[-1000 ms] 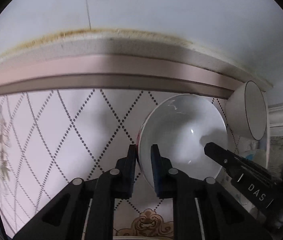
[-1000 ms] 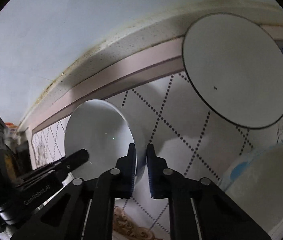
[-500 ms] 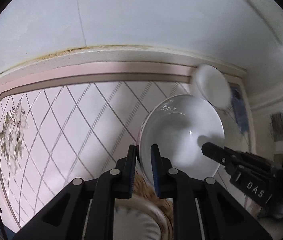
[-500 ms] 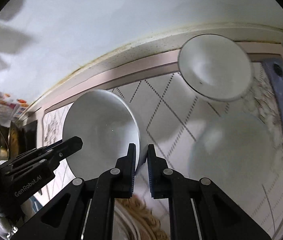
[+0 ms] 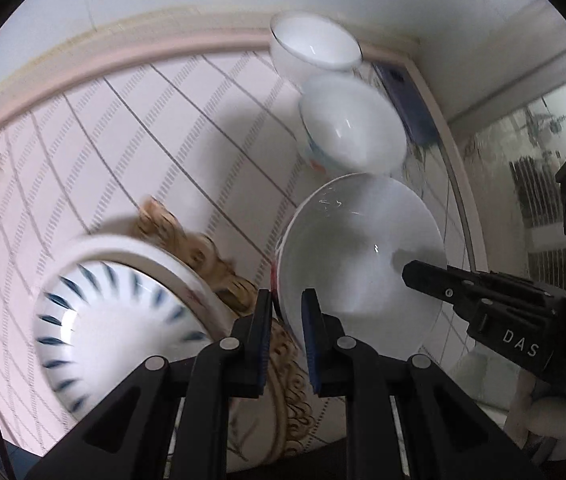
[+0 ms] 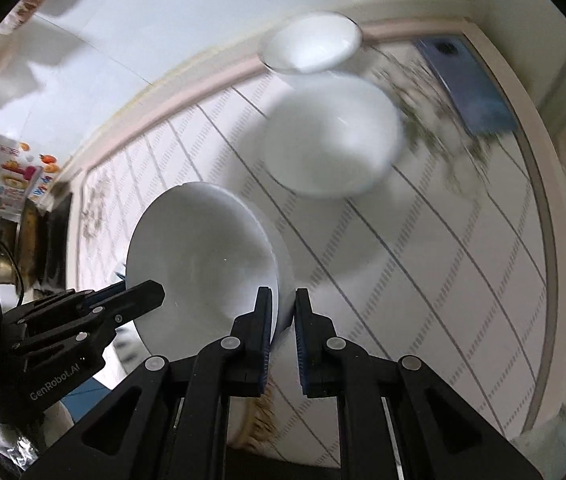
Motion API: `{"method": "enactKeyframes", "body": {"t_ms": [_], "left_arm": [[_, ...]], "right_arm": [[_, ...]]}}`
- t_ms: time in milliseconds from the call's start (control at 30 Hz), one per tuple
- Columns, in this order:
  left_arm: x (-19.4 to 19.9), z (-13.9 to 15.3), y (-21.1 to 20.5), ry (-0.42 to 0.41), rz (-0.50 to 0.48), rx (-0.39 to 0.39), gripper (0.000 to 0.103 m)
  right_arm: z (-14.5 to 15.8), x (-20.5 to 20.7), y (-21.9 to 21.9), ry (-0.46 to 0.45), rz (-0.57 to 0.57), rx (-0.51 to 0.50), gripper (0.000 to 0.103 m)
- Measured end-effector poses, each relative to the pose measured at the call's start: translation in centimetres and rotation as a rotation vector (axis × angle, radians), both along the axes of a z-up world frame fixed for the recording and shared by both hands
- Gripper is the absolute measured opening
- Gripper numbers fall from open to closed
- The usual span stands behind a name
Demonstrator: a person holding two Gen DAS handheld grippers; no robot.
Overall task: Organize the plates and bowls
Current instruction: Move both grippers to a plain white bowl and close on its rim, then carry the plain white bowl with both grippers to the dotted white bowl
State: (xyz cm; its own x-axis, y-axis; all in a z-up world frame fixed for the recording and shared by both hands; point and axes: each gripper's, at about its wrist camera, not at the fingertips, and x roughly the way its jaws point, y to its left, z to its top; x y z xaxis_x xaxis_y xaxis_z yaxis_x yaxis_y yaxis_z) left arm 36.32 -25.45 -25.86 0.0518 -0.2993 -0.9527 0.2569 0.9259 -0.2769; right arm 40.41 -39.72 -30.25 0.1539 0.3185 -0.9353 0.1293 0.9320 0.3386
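Observation:
Both grippers hold one white bowl [image 5: 359, 264] in the air above the table, each pinching an opposite side of its rim. My left gripper [image 5: 287, 308] is shut on its left rim. My right gripper [image 6: 283, 308] is shut on its right rim; the bowl also shows in the right wrist view [image 6: 203, 264]. Below, a bowl with blue streaks [image 5: 119, 316] sits at the lower left. A white bowl with a painted outside [image 5: 351, 128] and a dark-rimmed white bowl [image 5: 315, 44] stand farther back.
The table [image 5: 123, 128] has a pink diamond-pattern cloth with a gold ornament. A dark blue phone [image 6: 471, 88] lies near the far right corner. A white wall runs behind. Snack packets [image 6: 19, 172] stand at the left.
Both grippers have pulled back and tilted down with the bowl. The table, the blue-streaked bowl and the two far bowls have come into fuller view.

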Motion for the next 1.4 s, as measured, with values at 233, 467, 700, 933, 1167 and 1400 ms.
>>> {"method": "enactKeyframes", "body": {"t_ms": [233, 467, 700, 933, 1167, 1400], "left_arm": [[-1.0, -3.1, -3.3, 0.046, -0.058, 0.049, 0.013], [-1.1, -5.0, -5.2, 0.066, -0.090, 0.085, 0.013], [-0.8, -6.0, -5.5, 0.089, -0.095, 0.098, 0.013], [0.7, -1.9, -4.0, 0.064, -0.067, 0.078, 0.015], [7.9, 0.8, -3.6, -0.022, 0.061, 0.001, 0.056], [14.3, -4.9, -6.4, 0.100, 0.076, -0.048, 0.056]], "right_arm": [[-3.9, -3.4, -4.1, 0.076, -0.050, 0.001, 0.012], [-5.9, -4.6, -6.0, 0.111, -0.078, 0.006, 0.013], [-6.6, -4.7, -6.3, 0.133, -0.080, 0.015, 0.013], [-5.8, -4.2, -7.6, 0.188, -0.118, 0.072, 0.014], [0.4, -1.2, -12.4, 0.031, -0.217, 0.132, 0.064], [-1.9, 6.5, -13.4, -0.044, -0.309, 0.197, 0.064]]}}
